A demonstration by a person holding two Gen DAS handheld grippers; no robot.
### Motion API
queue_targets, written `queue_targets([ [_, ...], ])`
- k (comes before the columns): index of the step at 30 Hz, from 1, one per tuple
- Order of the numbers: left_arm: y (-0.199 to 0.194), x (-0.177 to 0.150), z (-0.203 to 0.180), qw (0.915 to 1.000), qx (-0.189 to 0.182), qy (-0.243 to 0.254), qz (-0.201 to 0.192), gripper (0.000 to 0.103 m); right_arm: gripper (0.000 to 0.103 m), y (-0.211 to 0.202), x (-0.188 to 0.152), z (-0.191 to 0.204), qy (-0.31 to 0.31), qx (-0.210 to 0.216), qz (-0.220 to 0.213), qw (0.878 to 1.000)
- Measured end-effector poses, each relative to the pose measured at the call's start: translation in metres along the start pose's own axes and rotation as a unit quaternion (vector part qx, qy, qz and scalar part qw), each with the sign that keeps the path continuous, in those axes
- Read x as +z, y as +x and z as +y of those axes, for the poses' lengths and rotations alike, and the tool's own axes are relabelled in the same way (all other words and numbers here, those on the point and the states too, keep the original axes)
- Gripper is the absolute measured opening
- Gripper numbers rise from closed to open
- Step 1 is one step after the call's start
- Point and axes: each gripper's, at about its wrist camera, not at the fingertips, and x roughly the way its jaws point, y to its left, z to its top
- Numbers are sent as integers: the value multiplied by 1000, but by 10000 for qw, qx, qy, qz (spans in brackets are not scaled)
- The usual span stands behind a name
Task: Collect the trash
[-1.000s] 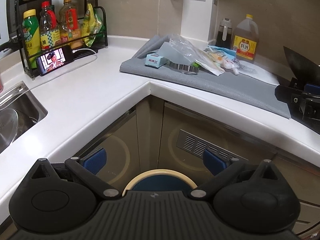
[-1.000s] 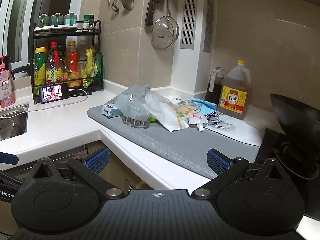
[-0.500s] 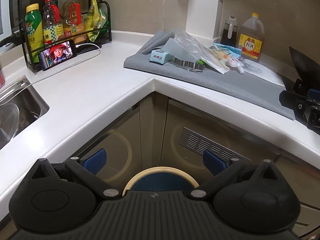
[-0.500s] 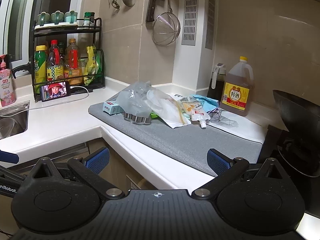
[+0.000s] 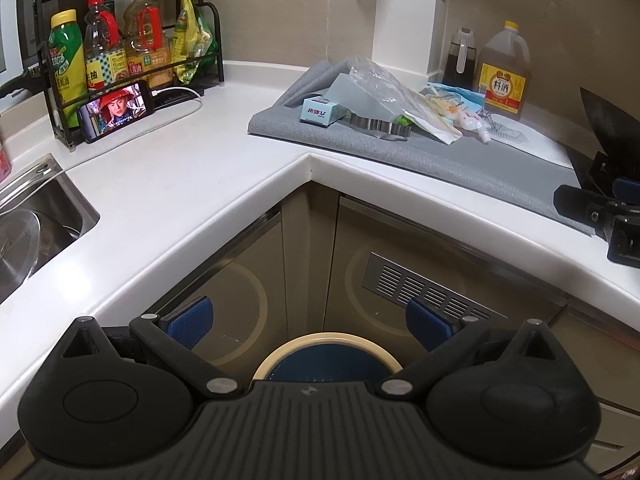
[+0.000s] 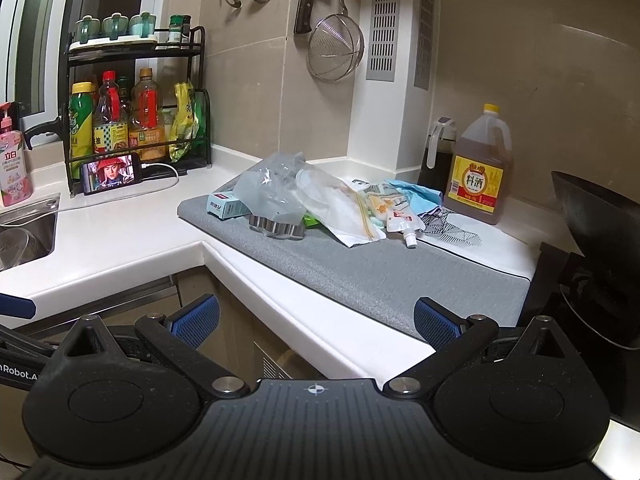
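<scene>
A heap of trash lies on a grey mat (image 6: 360, 268) on the counter: a small blue-white box (image 6: 226, 205), a clear plastic bag (image 6: 276, 188), a white zip bag (image 6: 340, 208), a spouted pouch (image 6: 402, 222) and blue wrappers. The box (image 5: 320, 111) and bags (image 5: 384, 92) also show in the left wrist view. A round bin (image 5: 326, 358) with a cream rim stands on the floor below my left gripper (image 5: 310, 318), which is open and empty. My right gripper (image 6: 316, 320) is open and empty, short of the counter edge.
A metal cookie cutter (image 6: 276, 228) lies in the heap. A bottle rack (image 6: 136, 120) and a phone (image 6: 112, 174) stand at the back left, a sink (image 5: 36, 220) at left, a cooking-wine jug (image 6: 478, 168) and a wok (image 6: 600, 216) at right.
Both grippers have drifted slightly, the left view tilting so the counter sits a little lower and farther. Both stay open and empty. The trash has not moved.
</scene>
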Motion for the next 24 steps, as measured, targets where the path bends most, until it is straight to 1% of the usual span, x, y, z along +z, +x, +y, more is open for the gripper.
queue_targets([
  [9,4,1,2,9999,90,-28,39,103,103,7,-3,-3,75,2,75,9999],
  [24,20,3,9,9990,384,-49,226,103,103,25,-7,-13,259,-5,211,9994],
])
